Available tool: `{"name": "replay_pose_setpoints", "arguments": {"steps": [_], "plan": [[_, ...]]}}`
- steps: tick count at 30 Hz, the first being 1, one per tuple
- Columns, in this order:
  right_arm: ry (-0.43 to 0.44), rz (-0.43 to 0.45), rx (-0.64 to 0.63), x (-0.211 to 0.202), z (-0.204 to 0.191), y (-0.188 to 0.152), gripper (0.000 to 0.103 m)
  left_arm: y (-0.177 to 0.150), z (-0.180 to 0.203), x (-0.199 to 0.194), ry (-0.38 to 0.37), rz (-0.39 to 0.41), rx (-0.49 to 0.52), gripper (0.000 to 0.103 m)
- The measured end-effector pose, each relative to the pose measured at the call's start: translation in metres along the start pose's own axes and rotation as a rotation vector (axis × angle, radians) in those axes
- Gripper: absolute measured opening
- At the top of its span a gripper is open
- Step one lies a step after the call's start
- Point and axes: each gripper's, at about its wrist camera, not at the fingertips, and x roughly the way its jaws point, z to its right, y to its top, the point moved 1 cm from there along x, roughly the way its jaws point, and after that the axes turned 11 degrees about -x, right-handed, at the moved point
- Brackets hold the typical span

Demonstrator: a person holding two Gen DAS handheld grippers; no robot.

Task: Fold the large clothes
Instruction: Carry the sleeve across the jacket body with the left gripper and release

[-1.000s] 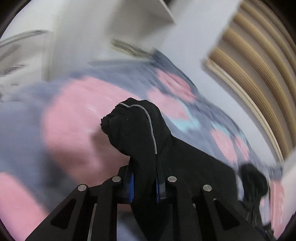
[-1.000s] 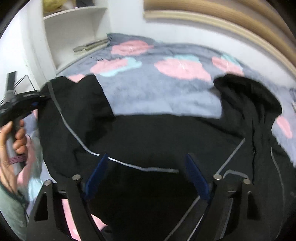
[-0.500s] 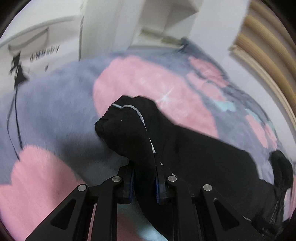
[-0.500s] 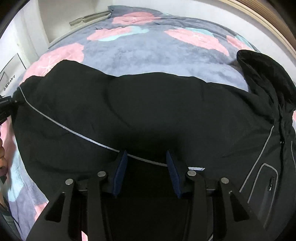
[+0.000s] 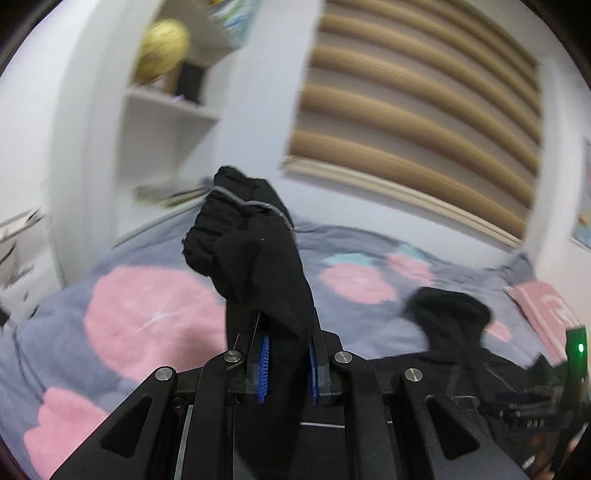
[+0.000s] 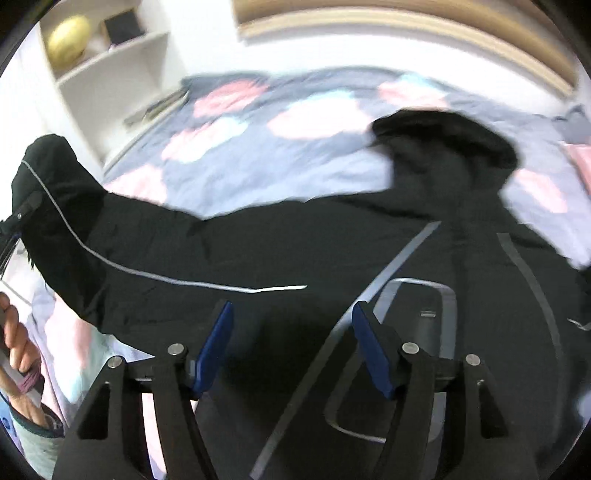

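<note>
A black jacket [image 6: 295,240] with thin grey piping lies spread on the bed, its hood [image 6: 443,136] towards the far right. My left gripper [image 5: 286,363] is shut on the sleeve's cuff [image 5: 251,251] and holds it bunched up above the bedspread. In the right wrist view that same gripper [image 6: 18,218] shows at the far left with the sleeve stretched out from it. My right gripper [image 6: 291,314] hovers over the jacket's chest beside a grey-outlined pocket [image 6: 417,306]. Its jaws are opening, and the blue pads [image 6: 216,339] press on nothing.
The bedspread [image 6: 295,155] is grey with pink and pale blue blotches. A white shelf unit [image 6: 110,74] with a yellow object [image 6: 68,35] stands at the far left. A slatted wooden headboard [image 5: 424,110] backs the bed. A pink pillow [image 5: 546,310] lies at the right. A person's hand [image 6: 14,332] grips the left tool.
The left gripper has lifted the sleeve cuff up off the bedspread and now faces the wall. The right gripper's jaws narrowed, then widened again, and it has shifted towards the chest pocket.
</note>
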Motion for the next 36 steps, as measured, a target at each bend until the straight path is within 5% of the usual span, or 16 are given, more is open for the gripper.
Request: {"name": "replay_pose_setpoints", "arguments": {"steps": [7,14,24,27,28,29,36], "plan": [[-0.139,0.048,0.043,-0.072,0.050,-0.022,0.075,-0.028,0.122,-0.005,-0.160,-0.063,0.151,0.016],[-0.193,0.041,0.094,-0.099,0.107,-0.055,0.077,-0.108,0.232,0.032,-0.282,-0.240,0.235,0.016],[-0.201,-0.024,0.201,-0.085,0.180,-0.097,0.077,-0.267,0.276,0.131,-0.272,-0.643,0.294,0.017],[-0.186,-0.048,0.229,-0.075,0.195,-0.105,0.077,-0.276,0.275,0.133,-0.299,-0.665,0.289,0.034],[-0.172,-0.053,0.240,-0.071,0.199,-0.106,0.077,-0.273,0.275,0.131,-0.341,-0.688,0.271,0.057],[-0.154,-0.057,0.248,-0.067,0.202,-0.106,0.077,-0.269,0.273,0.127,-0.383,-0.715,0.242,0.068],[-0.009,-0.049,0.213,-0.042,0.189,-0.092,0.077,-0.218,0.253,0.076,-0.460,-0.617,0.152,0.068]]}}
